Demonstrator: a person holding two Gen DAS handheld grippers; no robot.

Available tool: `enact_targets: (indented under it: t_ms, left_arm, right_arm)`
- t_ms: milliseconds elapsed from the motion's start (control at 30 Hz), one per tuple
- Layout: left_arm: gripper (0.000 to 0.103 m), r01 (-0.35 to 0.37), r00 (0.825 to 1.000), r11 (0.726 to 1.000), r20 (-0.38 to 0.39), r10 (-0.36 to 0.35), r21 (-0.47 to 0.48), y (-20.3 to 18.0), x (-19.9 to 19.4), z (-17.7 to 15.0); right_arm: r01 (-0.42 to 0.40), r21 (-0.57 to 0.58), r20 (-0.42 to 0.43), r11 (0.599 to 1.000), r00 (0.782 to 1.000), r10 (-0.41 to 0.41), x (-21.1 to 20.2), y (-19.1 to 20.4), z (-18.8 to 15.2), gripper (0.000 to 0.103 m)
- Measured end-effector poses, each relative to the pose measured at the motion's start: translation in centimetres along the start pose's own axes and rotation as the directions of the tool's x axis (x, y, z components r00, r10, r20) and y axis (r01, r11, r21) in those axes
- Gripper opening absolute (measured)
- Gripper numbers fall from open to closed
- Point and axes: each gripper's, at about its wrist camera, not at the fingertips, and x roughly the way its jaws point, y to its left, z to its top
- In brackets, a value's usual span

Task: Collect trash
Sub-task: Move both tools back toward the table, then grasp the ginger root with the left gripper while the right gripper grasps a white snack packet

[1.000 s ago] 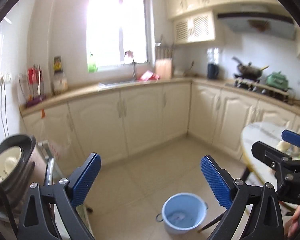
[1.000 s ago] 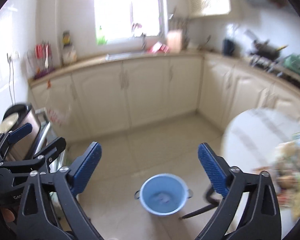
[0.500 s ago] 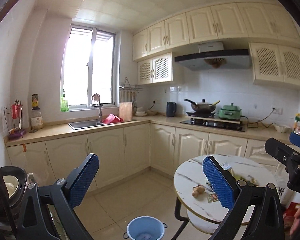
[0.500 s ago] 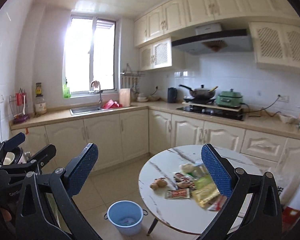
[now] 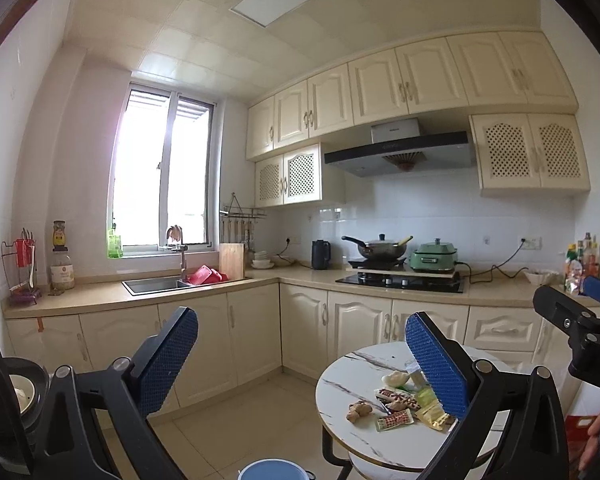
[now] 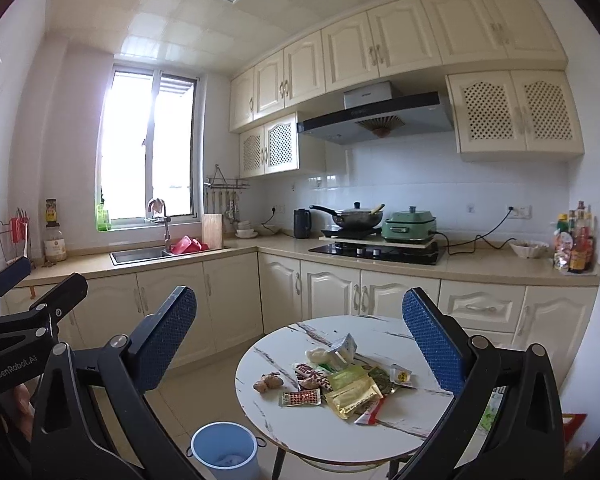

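Observation:
A round white marble table point(image 6: 400, 344) point(image 5: 340, 384) carries a pile of trash: snack wrappers point(image 6: 352, 390) point(image 5: 396, 420), a small carton point(image 6: 342, 348) and a piece of ginger point(image 6: 267, 383) point(image 5: 358, 410). A light blue bucket point(image 6: 225, 454) point(image 5: 274, 471) stands on the floor at the table's left foot. My right gripper point(image 6: 300, 336) is open, held well back and above the table. My left gripper point(image 5: 300, 356) is also open and empty, left of the table. Each gripper shows at the edge of the other's view.
Cream cabinets line the far walls under a beige counter point(image 6: 380, 264) with a sink point(image 6: 140, 255), a hob with a wok point(image 6: 358, 216) and a green cooker point(image 6: 410, 225). A dark appliance point(image 5: 16, 396) stands at the left. Tiled floor point(image 5: 240, 420) lies between table and cabinets.
Both views have tilted up from the floor and bucket toward the table and kitchen walls. The table with its trash has come fully into sight. Both grippers stayed open.

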Motion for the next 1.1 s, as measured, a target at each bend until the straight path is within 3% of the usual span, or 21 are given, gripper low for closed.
enact_targets:
  t_ms: [300, 500, 633, 800, 1000, 1100]
  left_arm:
    - [0.102, 0.018, 0.999, 1.000, -0.043, -0.018, 0.003, -0.1, 1.7, 0.3]
    - [0.102, 0.040, 0.993, 0.999, -0.112, -0.039, 0.007, -0.5, 6.6, 2.1]
    - [0.102, 0.074, 0.978, 0.997, -0.195, -0.069, 0.020, -1.5, 11.3, 2.7]
    - [0.102, 0.128, 0.941, 0.991, -0.319, -0.109, 0.037, -3.0, 18.0, 1.4]
    - [0.102, 0.186, 0.866, 0.981, -0.479, -0.142, 0.046, -5.5, 27.8, -0.7]
    - [0.102, 0.202, 0.827, 0.977, -0.546, -0.132, 0.070, -6.6, 32.3, -2.4]
  right_arm:
    - [0.050, 0.023, -0.041, 0.998, 0.998, -0.050, 1.9, -2.3, -1.0, 0.103]
    - [0.101, 0.052, -0.097, 0.994, 0.991, -0.096, 4.6, -4.9, -3.0, 0.103]
    - [0.141, 0.074, -0.172, 0.987, 0.977, -0.126, 7.5, -7.2, -5.0, 0.103]
    - [0.194, 0.103, -0.271, 0.975, 0.949, -0.160, 11.5, -10.7, -8.4, 0.103]
    - [0.232, 0.103, -0.383, 0.967, 0.907, -0.177, 16.3, -14.3, -12.6, 0.103]
    - [0.255, 0.085, -0.449, 0.963, 0.873, -0.191, 19.0, -16.2, -15.0, 0.103]
